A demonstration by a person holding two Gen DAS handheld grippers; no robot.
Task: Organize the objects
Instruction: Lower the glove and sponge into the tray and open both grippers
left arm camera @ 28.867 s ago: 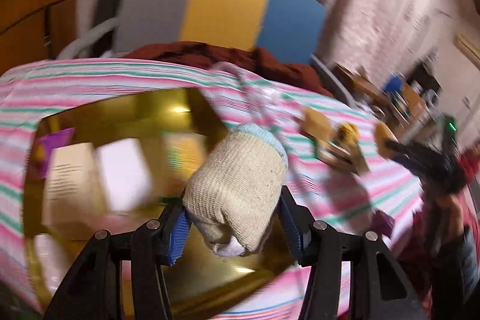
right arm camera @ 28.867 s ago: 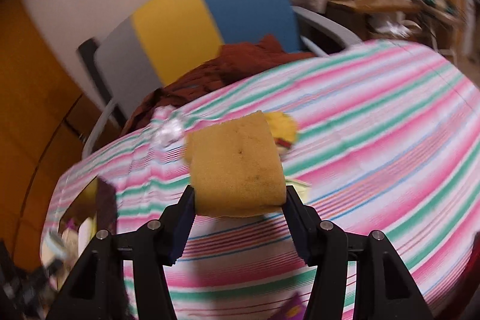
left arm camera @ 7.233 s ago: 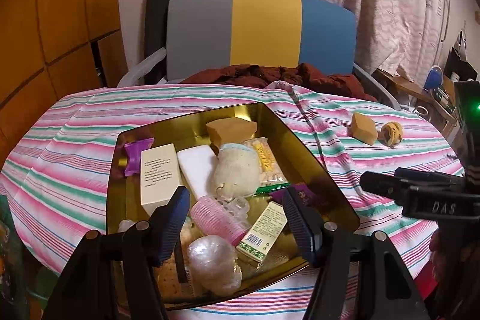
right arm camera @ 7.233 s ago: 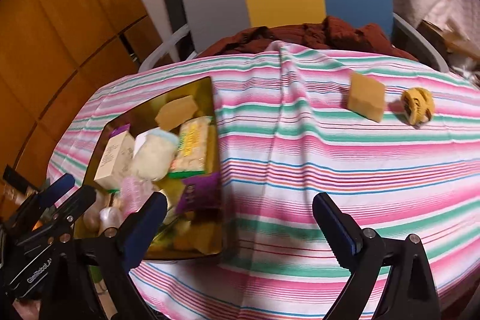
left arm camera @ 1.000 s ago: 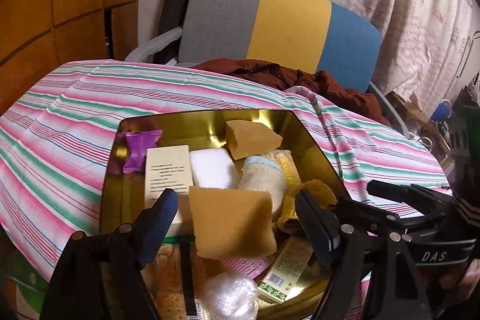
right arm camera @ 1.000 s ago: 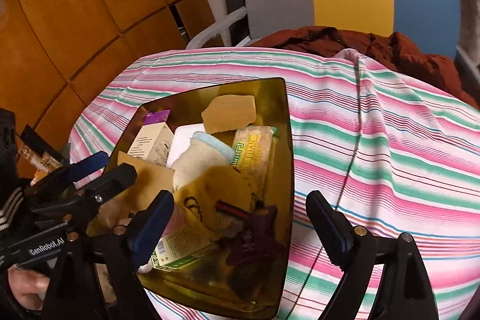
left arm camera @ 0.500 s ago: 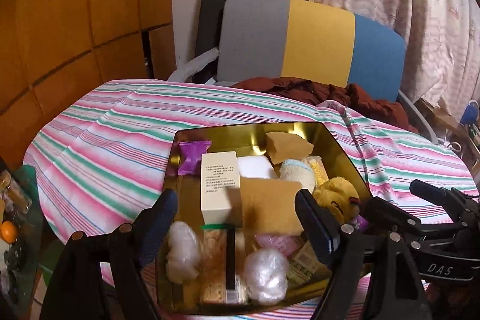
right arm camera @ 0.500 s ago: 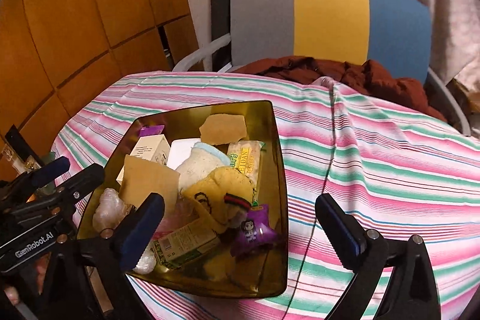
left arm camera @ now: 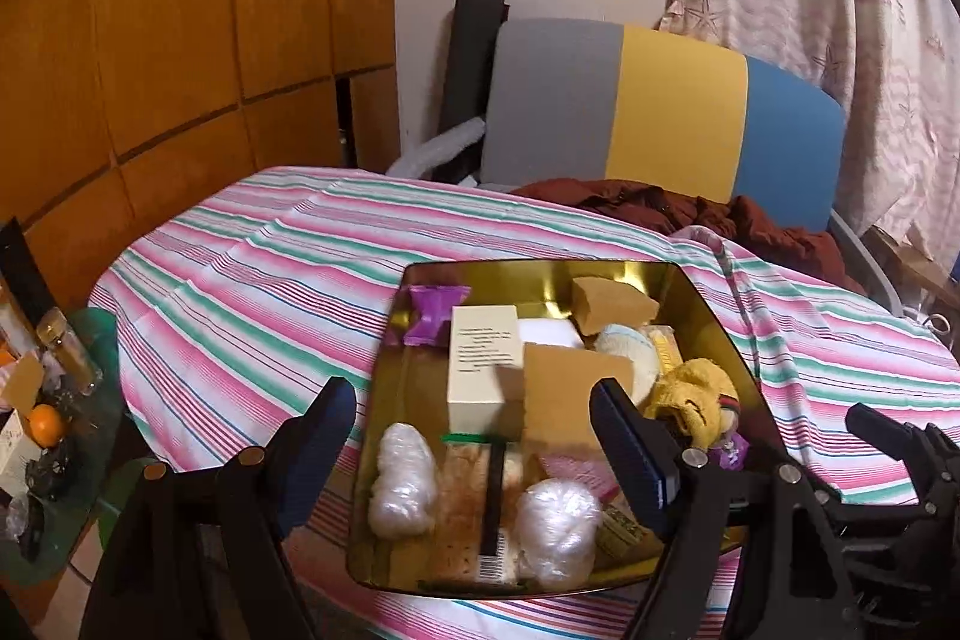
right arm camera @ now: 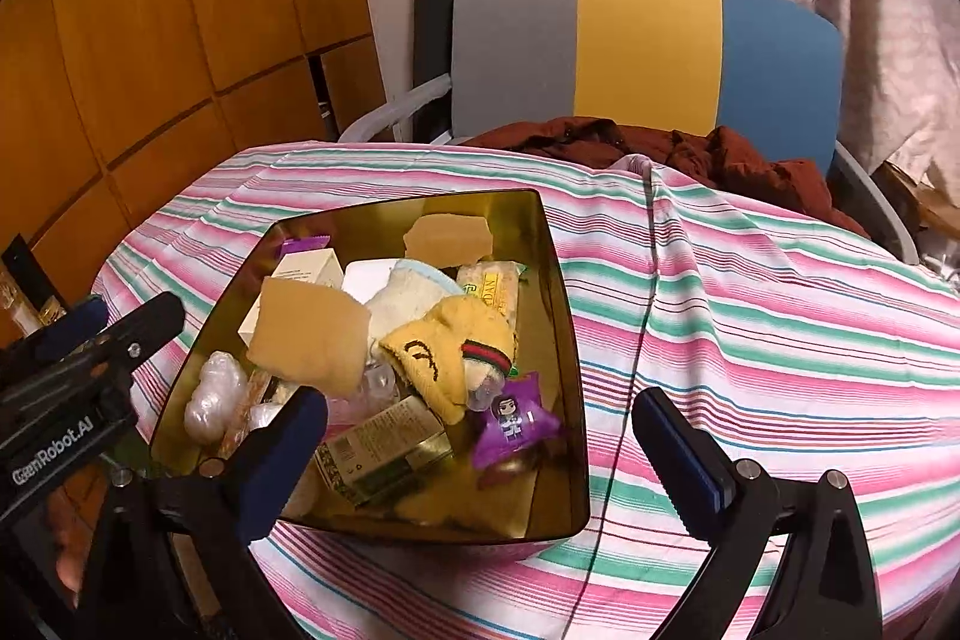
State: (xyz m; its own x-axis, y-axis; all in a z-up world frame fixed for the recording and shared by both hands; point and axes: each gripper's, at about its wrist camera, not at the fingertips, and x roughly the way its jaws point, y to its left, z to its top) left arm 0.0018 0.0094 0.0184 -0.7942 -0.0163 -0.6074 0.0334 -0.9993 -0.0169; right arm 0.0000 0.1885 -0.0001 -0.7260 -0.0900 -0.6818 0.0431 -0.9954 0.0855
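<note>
A gold metal tray (left arm camera: 708,304) (right arm camera: 558,292) sits on the striped tablecloth, packed with several items. A tan sponge (left arm camera: 570,388) (right arm camera: 312,340) lies on top of the pile beside a yellow sock (left arm camera: 696,394) (right arm camera: 456,346). A white box (left arm camera: 480,364), a purple packet (right arm camera: 510,418) and a second sponge (right arm camera: 447,235) also lie inside. My left gripper (left arm camera: 474,436) stands open above the tray's near end with nothing between its fingers. My right gripper (right arm camera: 474,448) is open too, hovering over the tray's near right corner, empty.
A grey, yellow and blue chair (right arm camera: 648,52) with dark red cloth (right arm camera: 660,148) on it stands behind the table. Wooden panels (left arm camera: 150,40) line the left wall. A low side surface at the left holds a bottle (left arm camera: 66,352) and an orange (left arm camera: 45,424).
Both grippers have pulled back and up from the tray, so more of the table shows. The tan sponge and yellow sock stay in the tray.
</note>
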